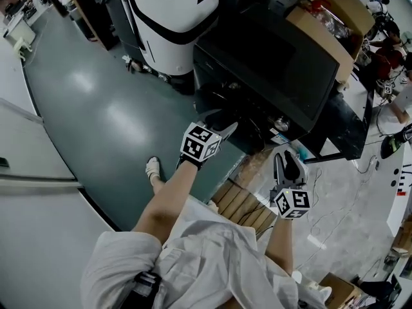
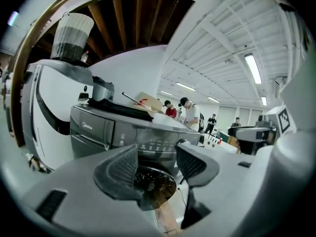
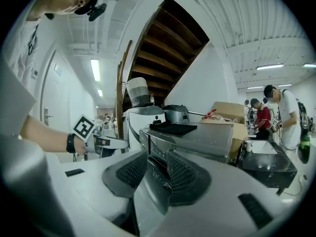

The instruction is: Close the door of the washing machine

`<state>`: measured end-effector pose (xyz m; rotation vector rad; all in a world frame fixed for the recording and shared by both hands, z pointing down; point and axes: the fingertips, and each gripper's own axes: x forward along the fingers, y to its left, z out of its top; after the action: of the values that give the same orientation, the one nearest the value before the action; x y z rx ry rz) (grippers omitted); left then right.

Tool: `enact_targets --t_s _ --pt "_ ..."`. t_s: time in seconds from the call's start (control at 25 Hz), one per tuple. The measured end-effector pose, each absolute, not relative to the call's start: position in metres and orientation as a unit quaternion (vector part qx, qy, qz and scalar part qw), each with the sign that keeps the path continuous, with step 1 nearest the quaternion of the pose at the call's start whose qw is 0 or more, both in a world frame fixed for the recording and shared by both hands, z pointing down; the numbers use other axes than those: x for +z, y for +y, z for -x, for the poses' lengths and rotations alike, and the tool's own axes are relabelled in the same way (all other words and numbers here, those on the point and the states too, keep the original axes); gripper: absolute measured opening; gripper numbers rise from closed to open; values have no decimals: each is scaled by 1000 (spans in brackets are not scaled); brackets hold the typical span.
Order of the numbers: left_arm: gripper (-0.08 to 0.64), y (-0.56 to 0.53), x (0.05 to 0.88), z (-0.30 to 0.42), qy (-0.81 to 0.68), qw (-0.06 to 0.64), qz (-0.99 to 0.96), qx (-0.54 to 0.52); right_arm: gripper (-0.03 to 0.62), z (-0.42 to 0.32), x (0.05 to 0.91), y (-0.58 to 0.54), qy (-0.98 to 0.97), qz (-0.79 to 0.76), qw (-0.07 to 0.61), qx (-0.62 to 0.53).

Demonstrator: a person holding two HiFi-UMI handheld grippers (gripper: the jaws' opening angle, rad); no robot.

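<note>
The dark grey washing machine (image 1: 270, 69) stands ahead of me, its front facing my hands. In the left gripper view its control panel (image 2: 128, 132) shows above the round door glass (image 2: 153, 182), which sits low between the jaws; I cannot tell whether the door is latched. My left gripper (image 1: 222, 125) (image 2: 157, 162) is open and empty, close in front of the door. My right gripper (image 1: 287, 156) (image 3: 150, 174) is open and empty too, off the machine's (image 3: 197, 137) right front corner. The left gripper (image 3: 106, 142) also appears in the right gripper view.
A white rounded machine (image 1: 170, 24) stands left of the washer. A cardboard box (image 1: 328, 18) lies on its top. Wooden slats (image 1: 241, 201) and cables lie on the floor under my hands. A black bench (image 1: 341, 127) is to the right, with people (image 2: 190, 112) standing beyond.
</note>
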<state>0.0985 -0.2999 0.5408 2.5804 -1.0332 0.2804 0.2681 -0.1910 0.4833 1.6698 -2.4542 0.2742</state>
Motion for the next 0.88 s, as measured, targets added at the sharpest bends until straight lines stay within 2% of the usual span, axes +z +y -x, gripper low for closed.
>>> enact_targets --t_s 0.24,0.64,0.88 --pt "219 -275 491 -71 -395 133 -906 69 130 -260 465 -190 -830 -548 61 78" --pt "48 -250 421 -13 -473 79 -877 8 110 -246 428 -193 -844 -533 35 48" --pt "26 -242 403 3 -488 61 -871 -6 79 -239 414 -198 -848 -528 28 34"
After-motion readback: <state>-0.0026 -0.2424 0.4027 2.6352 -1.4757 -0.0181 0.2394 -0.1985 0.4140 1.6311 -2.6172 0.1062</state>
